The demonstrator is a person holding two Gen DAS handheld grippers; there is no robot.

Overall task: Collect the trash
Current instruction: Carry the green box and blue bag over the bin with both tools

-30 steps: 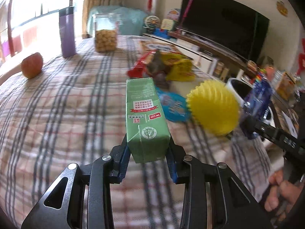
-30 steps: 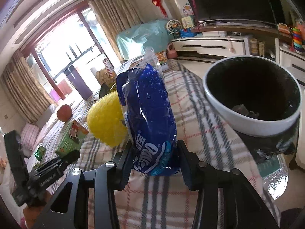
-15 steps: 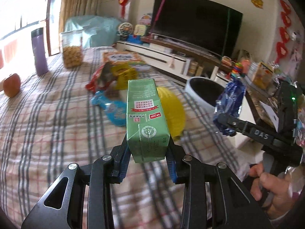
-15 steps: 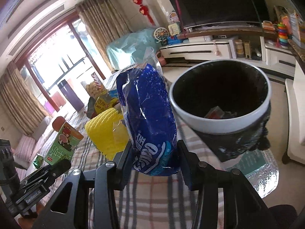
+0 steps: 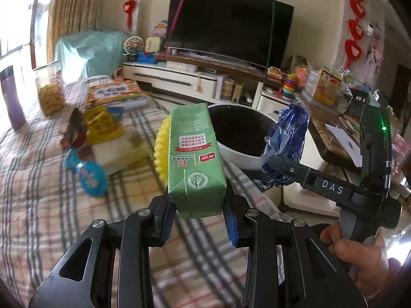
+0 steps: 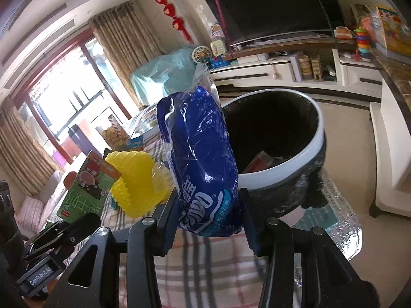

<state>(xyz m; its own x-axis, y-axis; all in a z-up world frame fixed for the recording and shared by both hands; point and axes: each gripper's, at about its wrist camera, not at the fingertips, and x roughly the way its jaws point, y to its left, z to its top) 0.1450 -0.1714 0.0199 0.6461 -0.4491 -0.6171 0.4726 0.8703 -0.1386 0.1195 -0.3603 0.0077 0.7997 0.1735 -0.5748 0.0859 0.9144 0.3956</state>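
Green drink carton [image 5: 196,161] clamped near its base between the pads of the left gripper [image 5: 197,214], standing upright above the checked tablecloth [image 5: 38,205]. Blue crinkled snack wrapper [image 6: 203,164] pinched at its lower end by the right gripper [image 6: 209,220], top flaring loose above. White-rimmed trash bin [image 6: 317,138] just beyond the table edge, ahead of both loads, with scraps already lying at the bottom.

Carton: likely light and near empty, stiff along its folded edges, prone to denting under hard pressure; grip across the two flat faces, as here, judged secure. Wrapper: very light, soft, slick film, likely to slide or flop; hold on the bunched lower part judged safer than on the open top.

More litter lying on the cloth: yellow ruffled paper cup [image 5: 160,148], round blue wrapper [image 5: 88,175], yellow and red packets [image 5: 99,125].

Lower bin wall cut off behind the wrapper and the table edge. Carton's base hidden between the pads. Print on both packages partly blurred. Jar [image 5: 50,91] and purple tumbler [image 5: 11,97] at far left soft with blur. Only fingers [image 5: 359,259] of the person's right hand visible.
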